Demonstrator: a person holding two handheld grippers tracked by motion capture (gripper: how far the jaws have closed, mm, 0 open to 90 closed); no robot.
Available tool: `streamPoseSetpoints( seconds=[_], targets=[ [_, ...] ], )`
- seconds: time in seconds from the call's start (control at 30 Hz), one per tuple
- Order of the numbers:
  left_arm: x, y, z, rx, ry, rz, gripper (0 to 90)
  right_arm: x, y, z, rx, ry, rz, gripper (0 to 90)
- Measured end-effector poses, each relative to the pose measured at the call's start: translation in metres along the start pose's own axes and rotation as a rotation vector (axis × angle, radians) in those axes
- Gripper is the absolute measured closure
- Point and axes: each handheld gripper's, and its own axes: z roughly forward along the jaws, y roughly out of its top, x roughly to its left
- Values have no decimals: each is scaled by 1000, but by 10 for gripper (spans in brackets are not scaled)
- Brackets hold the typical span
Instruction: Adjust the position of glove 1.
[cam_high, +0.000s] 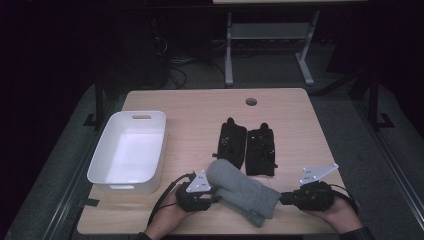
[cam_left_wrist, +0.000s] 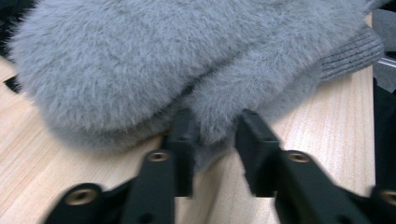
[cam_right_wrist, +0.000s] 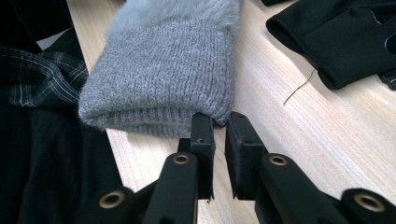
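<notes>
A grey fuzzy mitten (cam_high: 242, 192) with a knitted cuff lies slantwise near the table's front edge. My left gripper (cam_high: 215, 195) is at its furry left end. In the left gripper view a lobe of the fur (cam_left_wrist: 163, 60) sits pinched between the jaws of that gripper (cam_left_wrist: 215, 130). My right gripper (cam_high: 284, 198) is at the cuff end. In the right gripper view its jaws (cam_right_wrist: 218, 123) stand almost together, nipping the corner of the ribbed cuff (cam_right_wrist: 163, 79).
Two black gloves (cam_high: 231, 142) (cam_high: 261, 147) lie side by side just behind the mitten; one glove (cam_right_wrist: 345, 42) reaches into the right gripper view. A white bin (cam_high: 101, 147) stands at the left. A cable hole (cam_high: 251, 101) is at the table's back.
</notes>
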Motion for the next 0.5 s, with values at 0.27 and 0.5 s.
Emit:
streamPoseSetpoints(
  seconds=[0.27,0.5],
  targets=[
    [2,3,-6,-3,9,9,893,2,1,-2,-8,4,0,862],
    [-8,1,4,30,36,73,447,2,1,-3,-13,6,-4,863]
  ],
)
